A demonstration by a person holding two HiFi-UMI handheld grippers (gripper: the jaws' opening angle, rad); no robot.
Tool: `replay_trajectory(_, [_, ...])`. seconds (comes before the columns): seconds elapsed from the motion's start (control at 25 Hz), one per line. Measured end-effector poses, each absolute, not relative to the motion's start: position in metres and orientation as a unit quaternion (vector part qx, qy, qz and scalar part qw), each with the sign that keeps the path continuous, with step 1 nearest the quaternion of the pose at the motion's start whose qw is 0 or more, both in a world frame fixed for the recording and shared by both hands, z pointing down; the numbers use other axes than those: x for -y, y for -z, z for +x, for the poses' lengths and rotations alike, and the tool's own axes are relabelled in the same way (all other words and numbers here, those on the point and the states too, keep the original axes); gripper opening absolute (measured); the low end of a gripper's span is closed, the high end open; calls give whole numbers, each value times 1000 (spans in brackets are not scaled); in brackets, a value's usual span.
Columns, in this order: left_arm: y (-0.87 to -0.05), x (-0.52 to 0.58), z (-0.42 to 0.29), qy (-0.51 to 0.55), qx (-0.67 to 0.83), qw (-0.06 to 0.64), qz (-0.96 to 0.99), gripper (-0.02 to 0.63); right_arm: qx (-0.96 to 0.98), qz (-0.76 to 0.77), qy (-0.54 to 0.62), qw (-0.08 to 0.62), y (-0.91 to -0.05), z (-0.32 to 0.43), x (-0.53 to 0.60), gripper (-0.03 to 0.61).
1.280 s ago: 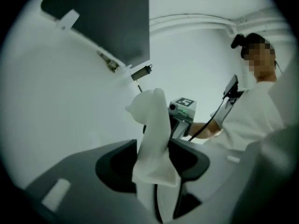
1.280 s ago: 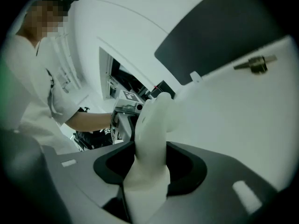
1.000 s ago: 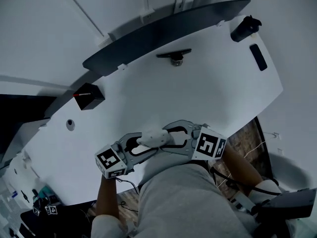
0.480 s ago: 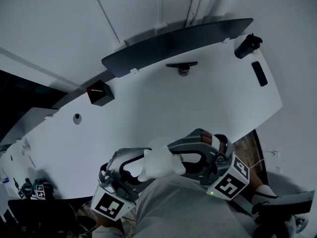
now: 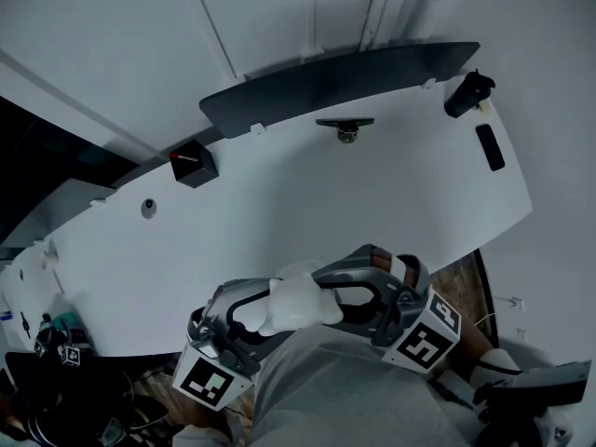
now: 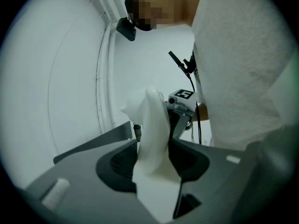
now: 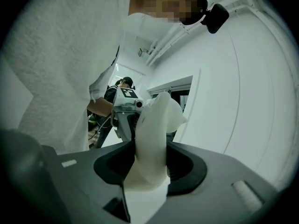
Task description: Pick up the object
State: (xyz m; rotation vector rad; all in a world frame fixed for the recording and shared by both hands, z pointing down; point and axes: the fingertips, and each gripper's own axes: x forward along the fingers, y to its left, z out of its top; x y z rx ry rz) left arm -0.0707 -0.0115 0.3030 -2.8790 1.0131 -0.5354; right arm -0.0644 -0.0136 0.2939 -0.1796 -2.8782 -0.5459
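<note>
A white, twisted, soft-looking object [image 5: 298, 304] hangs in front of the person's grey-clad chest, off the white table [image 5: 372, 203] at its near edge. Both grippers hold it from opposite sides. My left gripper [image 5: 256, 313] comes in from the lower left, and its jaws press on the object [image 6: 153, 134] in the left gripper view [image 6: 152, 150]. My right gripper [image 5: 346, 296] comes in from the right and is shut on the same object [image 7: 154, 134] in the right gripper view [image 7: 150, 153]. The object's lower end is hidden between the jaws.
On the table stand a black box [image 5: 195, 166] at the left, a small black mount [image 5: 345, 127] at the back, a black cylinder-like thing [image 5: 467, 93] and a flat black device [image 5: 490, 147] at the right. A dark curved panel [image 5: 345, 77] lines the far edge.
Both grippers, still shut on the white object, have drawn back from over the table's edge toward the person's chest. In the last half second they barely moved.
</note>
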Motion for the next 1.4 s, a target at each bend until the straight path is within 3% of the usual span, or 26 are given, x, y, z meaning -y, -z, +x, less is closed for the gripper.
replay_trajectory(0.48, [-330, -24, -26, 190, -368, -25, -910, 208, 976, -115, 159, 89, -319, -20, -21, 202])
replay_trajectory(1.4, [-329, -214, -21, 156, -362, 7, -919, 209, 971, -98, 188, 113, -318, -15, -211, 202])
